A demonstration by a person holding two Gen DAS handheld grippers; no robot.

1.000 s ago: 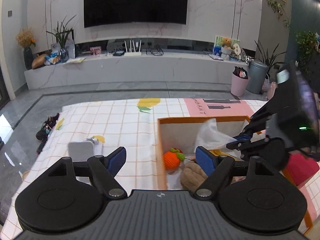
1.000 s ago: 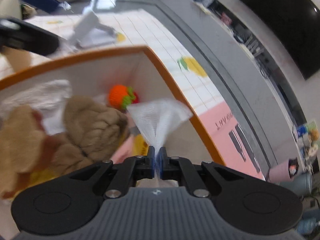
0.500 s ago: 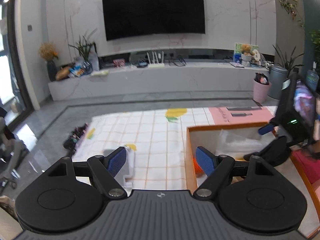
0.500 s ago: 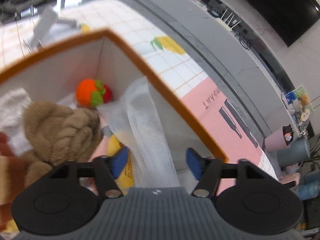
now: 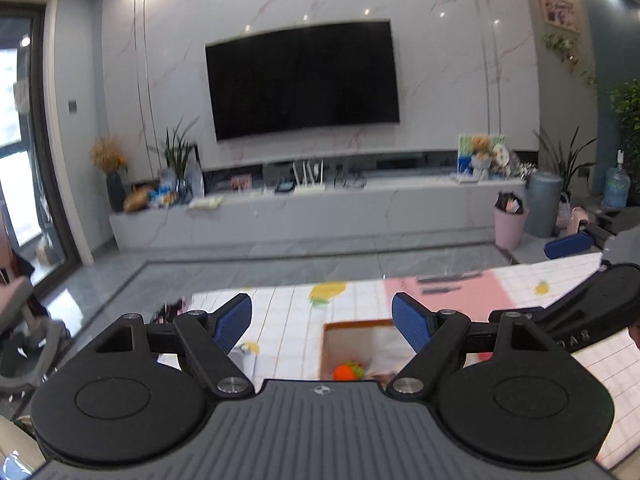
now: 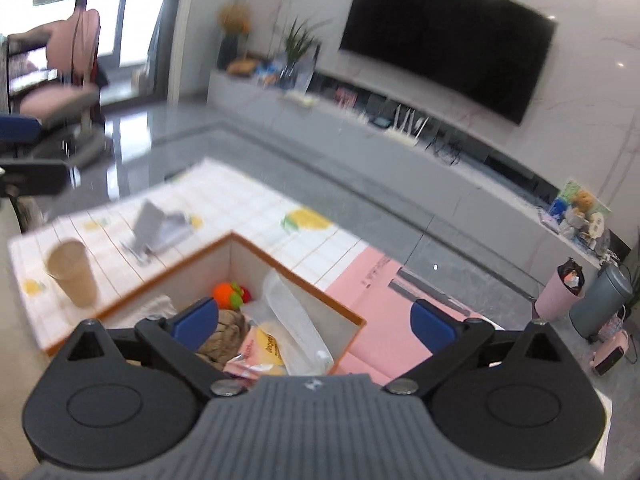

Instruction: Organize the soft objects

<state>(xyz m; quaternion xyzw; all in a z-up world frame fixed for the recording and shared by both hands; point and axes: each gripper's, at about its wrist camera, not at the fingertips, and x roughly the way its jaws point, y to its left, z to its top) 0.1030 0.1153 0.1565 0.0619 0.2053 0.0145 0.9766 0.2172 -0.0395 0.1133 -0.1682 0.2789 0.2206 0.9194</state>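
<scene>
Right wrist view: right gripper (image 6: pixel 314 318) has just sprung its jaws wide, nothing between them; the mesh bag (image 6: pixel 294 322) it pinched a second ago now lies inside the orange-rimmed box (image 6: pixel 276 260), toward 6 o'clock, so that item looks stowed. Left gripper (image 5: pixel 322 322) hangs open and empty. Writing on the pink packet (image 6: pixel 260 350) is too blurred to read.

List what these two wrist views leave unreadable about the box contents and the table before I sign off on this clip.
- Box, left wrist view: only the orange knitted toy shows; the gripper body hides the rest.
- Brown plush, right wrist view: partly behind a blue finger pad, so its shape is unclear.
- Yellow packet: print too blurred to read.
- Paper cup: motion blur; contents not visible.
- Grey object on the tablecloth: too blurred to identify.
</scene>
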